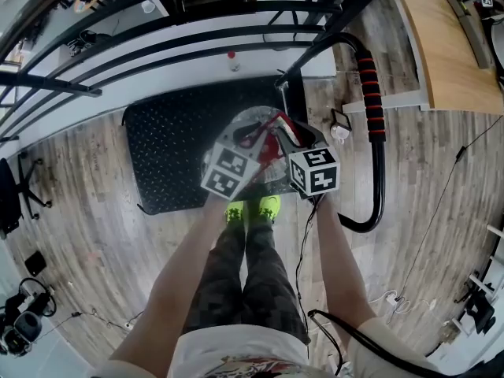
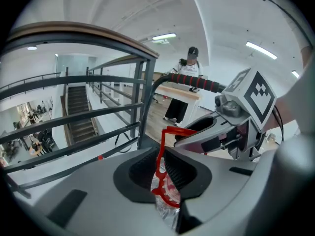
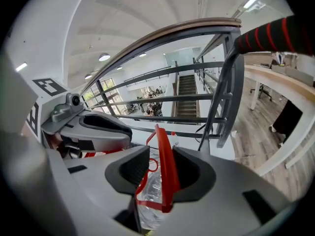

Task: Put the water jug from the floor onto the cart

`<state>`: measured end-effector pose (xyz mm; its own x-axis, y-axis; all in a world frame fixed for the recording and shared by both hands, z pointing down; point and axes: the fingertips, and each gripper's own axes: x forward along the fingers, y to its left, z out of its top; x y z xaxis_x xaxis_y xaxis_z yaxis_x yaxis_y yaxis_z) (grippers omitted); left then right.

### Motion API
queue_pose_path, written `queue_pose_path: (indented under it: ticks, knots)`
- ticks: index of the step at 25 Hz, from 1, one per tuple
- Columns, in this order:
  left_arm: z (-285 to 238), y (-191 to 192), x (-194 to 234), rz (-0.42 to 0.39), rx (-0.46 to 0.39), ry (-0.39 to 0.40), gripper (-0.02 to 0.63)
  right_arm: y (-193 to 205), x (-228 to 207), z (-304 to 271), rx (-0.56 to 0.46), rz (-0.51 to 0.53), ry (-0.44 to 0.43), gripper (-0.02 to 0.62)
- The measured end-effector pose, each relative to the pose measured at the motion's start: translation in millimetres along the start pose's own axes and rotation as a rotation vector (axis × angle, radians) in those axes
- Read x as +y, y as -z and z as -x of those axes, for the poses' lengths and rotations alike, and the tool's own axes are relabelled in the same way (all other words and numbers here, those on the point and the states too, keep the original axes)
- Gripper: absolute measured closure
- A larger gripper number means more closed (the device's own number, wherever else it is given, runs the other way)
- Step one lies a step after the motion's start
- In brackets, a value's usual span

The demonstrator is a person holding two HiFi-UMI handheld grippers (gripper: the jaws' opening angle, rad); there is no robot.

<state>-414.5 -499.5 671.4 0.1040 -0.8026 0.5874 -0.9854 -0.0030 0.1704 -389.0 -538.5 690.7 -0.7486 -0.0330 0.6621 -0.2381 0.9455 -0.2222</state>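
The clear water jug (image 1: 268, 157) with its red handle (image 2: 162, 154) is over the right end of the cart's black platform (image 1: 161, 144); I cannot tell whether it rests on it. My left gripper (image 2: 161, 168) is shut on the thin red handle, its pads pressing both sides. My right gripper (image 3: 162, 168) is open: the red handle strap (image 3: 166, 156) leans on the right pad, with a gap to the left pad. In the head view, the left gripper (image 1: 250, 142) and the right gripper (image 1: 283, 134) meet above the jug, which is mostly hidden by their marker cubes.
The cart's black push bar with red grip (image 1: 372, 93) curves along the right. A dark metal railing (image 1: 157, 22) and a white ledge with a small red-capped bottle (image 1: 233, 60) lie just beyond the cart. A wooden table (image 1: 449, 46) stands at the back right. A person (image 2: 187, 82) stands near it.
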Motion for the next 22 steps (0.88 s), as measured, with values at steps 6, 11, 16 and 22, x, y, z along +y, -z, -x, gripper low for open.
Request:
queue_pose_path:
  ticks: [6, 11, 16, 22]
  knots:
    - [-8.5, -0.7, -11.2, 0.0, 0.007, 0.029, 0.58, 8.5, -14.5, 8.5, -0.004, -0.024, 0.049, 0.412]
    - [-15.1, -4.1, -15.3, -0.013, 0.003, 0.029, 0.58, 10.3, -28.2, 16.8, -0.024, -0.027, 0.089, 0.392]
    - [-19.3, -4.4, -16.7, -0.014, 0.007, 0.03, 0.58, 11.8, -33.8, 24.4, -0.049, -0.037, 0.098, 0.382]
    - [-15.1, -13.2, -22.2, -0.028, -0.016, 0.017, 0.58, 9.1, -29.3, 31.4, -0.065, -0.008, 0.107, 0.383]
